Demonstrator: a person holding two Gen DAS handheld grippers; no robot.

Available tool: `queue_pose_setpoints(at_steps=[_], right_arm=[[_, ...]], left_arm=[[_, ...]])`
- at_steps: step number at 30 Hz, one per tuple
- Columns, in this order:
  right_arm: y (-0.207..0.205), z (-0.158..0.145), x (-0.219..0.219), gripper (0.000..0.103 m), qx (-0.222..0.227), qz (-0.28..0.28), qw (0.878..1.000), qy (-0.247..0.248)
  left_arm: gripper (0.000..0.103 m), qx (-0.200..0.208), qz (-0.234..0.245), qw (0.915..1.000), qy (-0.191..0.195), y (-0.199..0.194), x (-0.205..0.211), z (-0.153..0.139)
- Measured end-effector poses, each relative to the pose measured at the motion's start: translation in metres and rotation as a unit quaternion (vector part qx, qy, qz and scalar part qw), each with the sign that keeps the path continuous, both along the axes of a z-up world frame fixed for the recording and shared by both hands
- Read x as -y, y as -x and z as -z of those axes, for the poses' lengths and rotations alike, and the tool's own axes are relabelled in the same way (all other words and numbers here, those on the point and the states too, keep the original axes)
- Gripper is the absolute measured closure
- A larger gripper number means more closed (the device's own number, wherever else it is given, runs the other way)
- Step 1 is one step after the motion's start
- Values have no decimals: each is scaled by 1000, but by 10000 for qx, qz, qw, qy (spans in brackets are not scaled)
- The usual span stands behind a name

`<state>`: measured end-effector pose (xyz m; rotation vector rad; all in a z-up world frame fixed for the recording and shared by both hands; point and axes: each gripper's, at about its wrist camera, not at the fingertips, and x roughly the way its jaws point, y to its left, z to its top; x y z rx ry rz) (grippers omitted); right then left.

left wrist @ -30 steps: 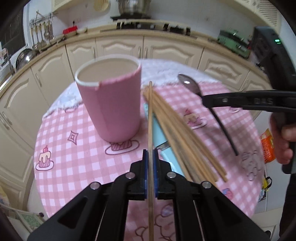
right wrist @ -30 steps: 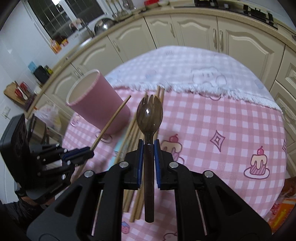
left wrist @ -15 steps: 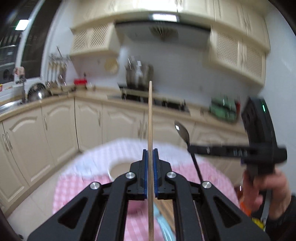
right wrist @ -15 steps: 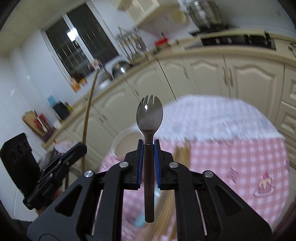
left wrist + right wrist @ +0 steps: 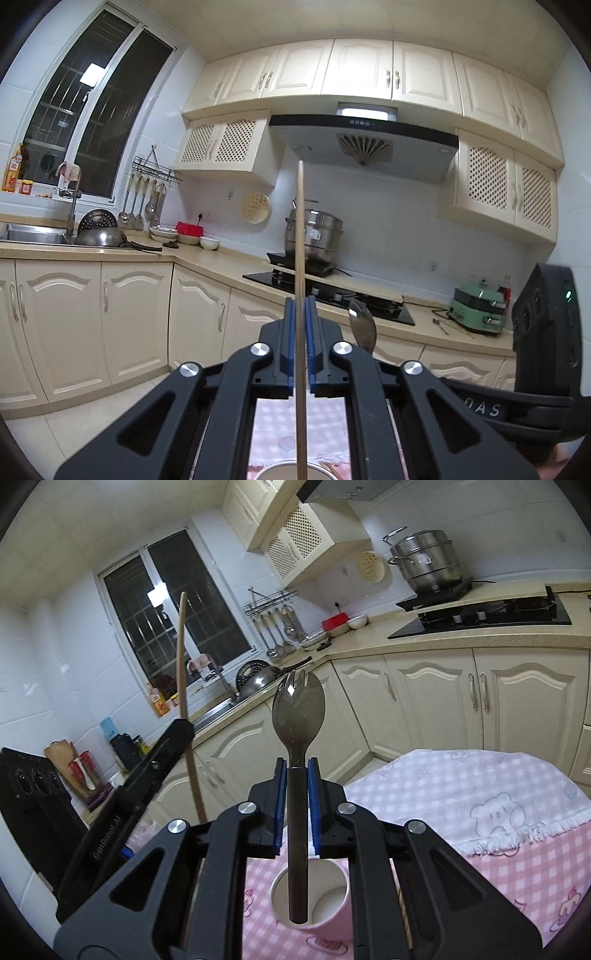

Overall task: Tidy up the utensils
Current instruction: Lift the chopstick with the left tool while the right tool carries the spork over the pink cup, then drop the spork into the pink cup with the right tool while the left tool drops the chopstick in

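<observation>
Now both utensils stand upright above the pink cylindrical cup (image 5: 310,901), which sits on the pink-and-white checked tablecloth (image 5: 517,871) toward the near edge of the round table. A second ago they lay much flatter, pointing out across the table; since then each has been swung up and lifted, so the wrist views look at the cream kitchen cabinets (image 5: 110,317) rather than at the cloth.

The dark spoon-fork with short tines (image 5: 298,709) is clamped by its handle in the right gripper (image 5: 297,805), whose blue pads press on either side of it; its lower end hangs just over the cup's open mouth, not yet inside as far as the view shows. The single pale wooden chopstick (image 5: 301,258) is pinched between the closed jaws of the left gripper (image 5: 300,343), tip upward, and its bottom end reaches down to the cup's rim (image 5: 288,469) at the lower edge of that view; whether it has entered cannot be told.

More wooden chopsticks (image 5: 404,908) lie on the cloth beside the cup, mostly hidden behind the right gripper.

Judging from this, the turn to vertical lines both pieces up for a drop into the cup, so lowering and release seem the step in hand, with the loose chopsticks left for afterwards.
</observation>
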<state>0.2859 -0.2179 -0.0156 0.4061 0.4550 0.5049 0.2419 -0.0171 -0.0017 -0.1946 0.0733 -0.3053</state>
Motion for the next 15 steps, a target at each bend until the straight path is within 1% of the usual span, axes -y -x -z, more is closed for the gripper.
queue_pose_setpoints(at_steps=[3, 8, 15], right_arm=[[-5, 11, -6, 91, -24, 55, 9999, 81], [-6, 27, -9, 91, -97, 110, 9998, 157], [-4, 35, -14, 91, -174, 56, 9993, 319]], left_arm=[[98, -32, -50, 9999, -136, -8, 7, 17], [98, -201, -135, 9996, -143, -18, 4, 43], [97, -351, -125, 9990, -237, -18, 0, 60]])
